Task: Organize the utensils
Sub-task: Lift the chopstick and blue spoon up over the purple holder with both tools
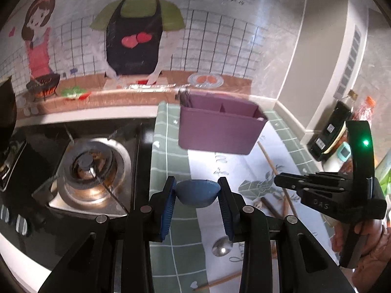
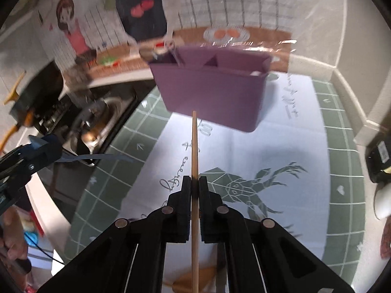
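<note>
Right wrist: gripper point(image 2: 194, 183) around chopstick point(image 2: 194, 146)

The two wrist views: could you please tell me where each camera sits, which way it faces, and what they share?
Left wrist: sits behind the left gripper, whose jaws hold a blue spoon; it faces the purple box and the stove; the right gripper shows at right.
Right wrist: sits behind the right gripper, jaws shut on a chopstick; it faces the same purple box; the left gripper shows at left.
Shared: the box, the green mat, the wall picture.
</note>
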`<action>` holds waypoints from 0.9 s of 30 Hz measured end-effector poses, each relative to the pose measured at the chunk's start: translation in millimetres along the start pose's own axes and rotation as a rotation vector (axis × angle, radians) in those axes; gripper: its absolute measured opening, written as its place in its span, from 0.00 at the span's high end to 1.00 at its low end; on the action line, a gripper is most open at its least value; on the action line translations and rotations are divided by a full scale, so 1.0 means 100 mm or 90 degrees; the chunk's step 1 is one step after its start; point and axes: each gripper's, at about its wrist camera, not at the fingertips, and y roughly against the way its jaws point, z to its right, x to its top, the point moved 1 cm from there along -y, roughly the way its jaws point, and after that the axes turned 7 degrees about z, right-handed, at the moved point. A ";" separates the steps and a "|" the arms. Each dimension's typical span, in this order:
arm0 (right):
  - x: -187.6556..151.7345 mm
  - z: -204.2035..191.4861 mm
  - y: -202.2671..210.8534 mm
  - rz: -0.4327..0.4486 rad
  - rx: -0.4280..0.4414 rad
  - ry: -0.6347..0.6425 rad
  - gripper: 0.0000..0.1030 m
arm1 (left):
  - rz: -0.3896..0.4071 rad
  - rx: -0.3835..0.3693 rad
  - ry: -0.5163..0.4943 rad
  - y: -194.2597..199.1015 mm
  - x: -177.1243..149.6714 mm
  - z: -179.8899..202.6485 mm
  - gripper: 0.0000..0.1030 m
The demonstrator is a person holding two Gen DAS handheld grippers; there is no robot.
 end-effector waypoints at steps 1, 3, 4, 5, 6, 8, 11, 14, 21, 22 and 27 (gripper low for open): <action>0.02 0.01 0.07 0.009 -0.003 -0.004 0.95 | 0.004 -0.009 0.002 0.03 0.05 0.01 0.66; 0.08 0.04 0.22 0.033 -0.004 -0.017 0.95 | 0.019 -0.032 0.002 0.11 0.22 0.04 0.66; 0.14 0.04 0.31 0.052 -0.004 -0.023 0.95 | 0.027 -0.039 -0.002 0.15 0.31 0.06 0.66; 0.23 0.04 0.41 0.074 -0.003 -0.026 0.95 | 0.042 -0.047 -0.012 0.21 0.46 0.09 0.66; 0.32 0.04 0.48 0.093 -0.004 -0.026 0.95 | 0.053 -0.053 -0.022 0.25 0.58 0.12 0.66; 0.54 0.01 0.73 0.149 -0.013 -0.016 0.95 | 0.081 -0.063 -0.037 0.35 0.89 0.17 0.66; 1.02 -0.02 1.19 0.257 -0.037 0.014 0.95 | 0.123 -0.070 -0.045 0.47 1.36 0.24 0.66; 1.41 -0.04 1.47 0.350 -0.064 0.034 0.95 | 0.167 -0.064 -0.048 0.47 1.73 0.28 0.66; 2.04 0.09 1.38 0.431 -0.062 0.022 0.95 | 0.158 -0.061 -0.013 -0.09 2.06 0.26 0.66; 2.07 0.11 1.32 0.430 -0.059 0.021 0.95 | 0.148 -0.058 -0.003 -0.23 2.05 0.23 0.66; 2.09 0.24 0.79 0.414 -0.048 0.006 0.95 | 0.108 -0.069 0.034 -0.77 1.87 0.12 0.66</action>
